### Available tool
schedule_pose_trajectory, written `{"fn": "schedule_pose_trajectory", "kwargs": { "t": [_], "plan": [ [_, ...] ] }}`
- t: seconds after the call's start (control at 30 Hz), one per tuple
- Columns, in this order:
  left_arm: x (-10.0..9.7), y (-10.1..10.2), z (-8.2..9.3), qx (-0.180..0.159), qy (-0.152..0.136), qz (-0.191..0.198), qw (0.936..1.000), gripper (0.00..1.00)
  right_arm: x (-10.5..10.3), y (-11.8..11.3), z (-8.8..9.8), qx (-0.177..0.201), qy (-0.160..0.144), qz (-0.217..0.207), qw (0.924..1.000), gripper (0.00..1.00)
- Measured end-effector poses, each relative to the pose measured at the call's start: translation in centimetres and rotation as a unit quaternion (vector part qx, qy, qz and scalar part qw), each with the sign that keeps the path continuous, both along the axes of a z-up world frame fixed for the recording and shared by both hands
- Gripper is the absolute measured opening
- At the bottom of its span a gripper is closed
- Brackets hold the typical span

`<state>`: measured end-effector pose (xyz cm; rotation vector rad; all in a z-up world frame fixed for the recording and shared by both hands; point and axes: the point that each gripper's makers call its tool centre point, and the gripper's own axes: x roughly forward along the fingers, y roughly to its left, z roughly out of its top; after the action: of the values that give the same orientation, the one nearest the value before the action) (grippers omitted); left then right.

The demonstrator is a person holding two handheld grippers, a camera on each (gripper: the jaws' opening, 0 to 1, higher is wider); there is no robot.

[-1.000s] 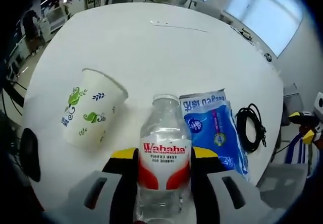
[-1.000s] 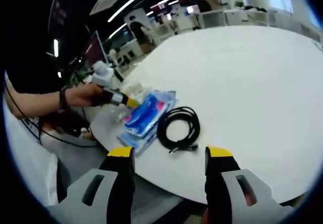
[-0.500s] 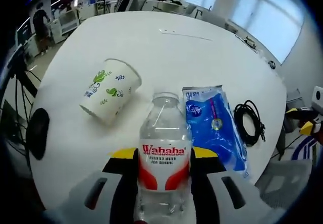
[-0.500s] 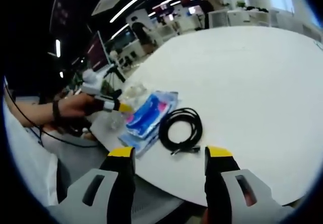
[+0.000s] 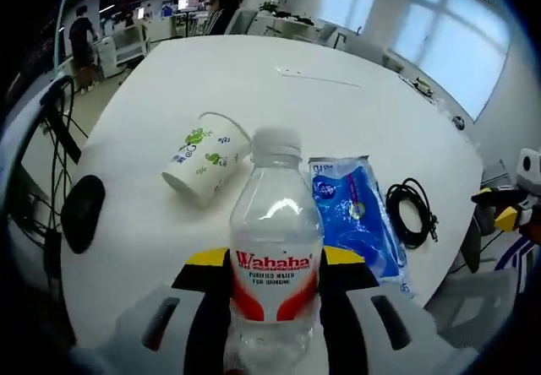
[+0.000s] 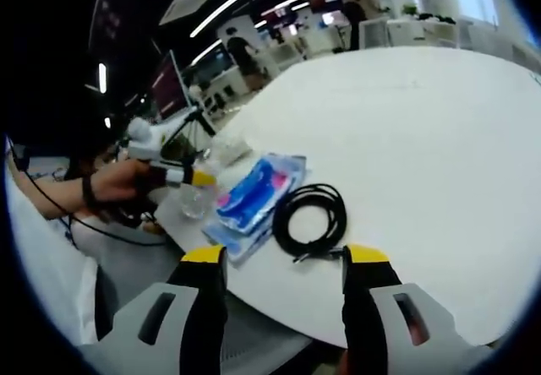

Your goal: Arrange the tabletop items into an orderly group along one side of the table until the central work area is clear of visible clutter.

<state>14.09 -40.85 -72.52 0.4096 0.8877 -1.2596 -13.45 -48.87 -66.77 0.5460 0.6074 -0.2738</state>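
The left gripper (image 5: 273, 265) is clamped on a clear water bottle (image 5: 272, 248) with a red and white label, both yellow-tipped jaws pressed against its sides. In the left gripper view the bottle stands upright between the jaws, its white cap uppermost; its base is cut off at the lower edge, so whether it rests on the surface cannot be told.

Beyond the bottle, a white paper cup (image 5: 205, 157) with a green leaf print lies on its side on the round white surface (image 5: 279, 79). Just to the right of the bottle lies a blue plastic packet (image 5: 353, 214), partly covered by the bottle along its near left edge. A coiled black cable (image 5: 412, 213) lies just beside the packet, nearer the edge of the surface. A black oval object (image 5: 82, 213) sits near the left edge; what it is cannot be made out.

In the right gripper view, the right gripper (image 6: 283, 261) stands wide apart with nothing between its jaws, held off the near edge of the surface. The cable and packet lie ahead of it, side by side. A hand (image 6: 118, 185) at the left holds the other gripper; the bottle there is hard to make out.
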Motion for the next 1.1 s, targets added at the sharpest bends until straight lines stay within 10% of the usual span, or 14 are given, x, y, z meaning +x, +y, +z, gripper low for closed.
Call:
{"fn": "schedule_pose_trajectory", "kwargs": {
  "t": [1.1],
  "plan": [
    [0.8,2.9,2.9,-0.039,-0.040,0.020,0.9983,0.39,1.0,0.7,0.1,0.007,-0.011,0.014,0.9998,0.53]
  ]
}}
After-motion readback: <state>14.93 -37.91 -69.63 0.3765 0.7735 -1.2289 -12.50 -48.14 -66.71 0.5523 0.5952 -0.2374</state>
